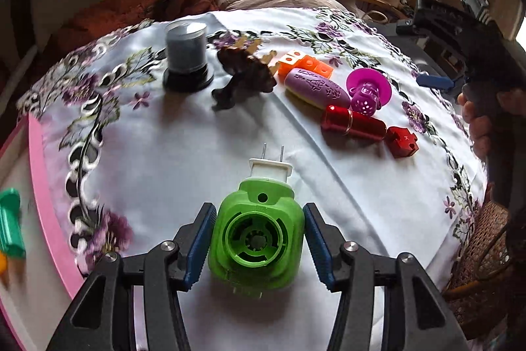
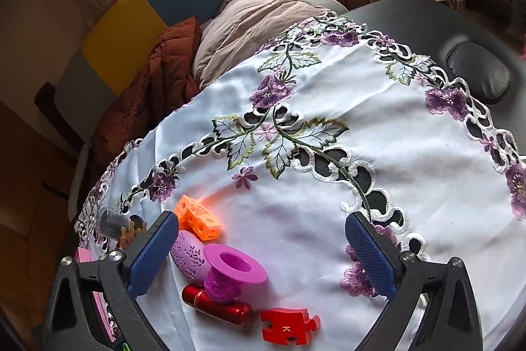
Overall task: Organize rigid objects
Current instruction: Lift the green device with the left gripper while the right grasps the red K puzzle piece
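Note:
My left gripper [image 1: 256, 240] is shut on a green plug-in device [image 1: 256, 239] with a white two-pin plug, held just above the embroidered white cloth [image 1: 171, 153]. Ahead lie a red metal cylinder [image 1: 353, 124], a red puzzle piece [image 1: 401, 142], a magenta funnel-shaped toy [image 1: 368, 91], a purple embossed oval [image 1: 317, 86], orange cubes [image 1: 304, 64], a dark brown figure [image 1: 243, 78] and a grey cylinder on a black base [image 1: 187, 55]. My right gripper [image 2: 263, 252] is open and empty above the magenta toy [image 2: 235, 268], red cylinder [image 2: 217, 303] and puzzle piece [image 2: 289, 326].
A pink-edged white tray [image 1: 39, 173] at the left holds a green object [image 1: 11, 222]. The right hand-held gripper [image 1: 460, 32] shows at the far right. A wicker basket [image 1: 486, 255] stands off the table's right edge. Bedding and a chair lie behind.

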Demonstrator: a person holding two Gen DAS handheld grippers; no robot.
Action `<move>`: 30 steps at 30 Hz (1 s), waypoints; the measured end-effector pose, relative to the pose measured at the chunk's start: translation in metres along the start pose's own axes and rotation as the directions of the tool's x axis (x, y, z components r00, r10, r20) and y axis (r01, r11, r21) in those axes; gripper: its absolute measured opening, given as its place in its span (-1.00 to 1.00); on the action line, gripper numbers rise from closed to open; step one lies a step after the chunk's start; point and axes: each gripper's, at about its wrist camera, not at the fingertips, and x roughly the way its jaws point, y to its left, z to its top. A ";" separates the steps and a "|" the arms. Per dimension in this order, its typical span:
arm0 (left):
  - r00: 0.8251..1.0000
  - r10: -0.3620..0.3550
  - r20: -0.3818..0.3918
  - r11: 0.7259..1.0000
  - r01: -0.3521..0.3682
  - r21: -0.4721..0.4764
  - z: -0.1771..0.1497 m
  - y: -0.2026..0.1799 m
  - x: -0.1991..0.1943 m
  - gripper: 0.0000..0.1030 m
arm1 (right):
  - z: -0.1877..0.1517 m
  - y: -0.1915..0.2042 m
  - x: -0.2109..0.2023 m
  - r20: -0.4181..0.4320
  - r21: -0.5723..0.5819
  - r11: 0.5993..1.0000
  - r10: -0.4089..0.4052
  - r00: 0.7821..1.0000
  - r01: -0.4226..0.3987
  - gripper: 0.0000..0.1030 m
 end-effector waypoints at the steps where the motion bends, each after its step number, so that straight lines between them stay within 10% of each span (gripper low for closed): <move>1: 1.000 -0.004 0.007 1.000 0.004 -0.021 -0.005 0.003 -0.003 0.06 | -0.001 0.000 0.001 -0.001 -0.004 1.000 -0.004 1.000 0.004 0.98; 10: 1.000 0.012 0.011 0.998 -0.011 -0.059 -0.023 0.006 -0.002 0.02 | -0.015 0.000 0.017 -0.148 -0.037 0.999 -0.006 0.989 0.001 0.98; 21: 0.999 -0.008 0.040 0.997 0.011 -0.076 -0.027 0.011 -0.004 0.02 | -0.056 0.009 0.013 -0.320 -0.299 0.951 -0.180 0.930 0.081 0.37; 30: 0.999 -0.014 0.052 0.994 0.020 -0.105 -0.036 0.016 -0.017 0.02 | -0.072 0.012 0.024 -0.288 -0.374 0.916 -0.266 0.920 0.147 -0.08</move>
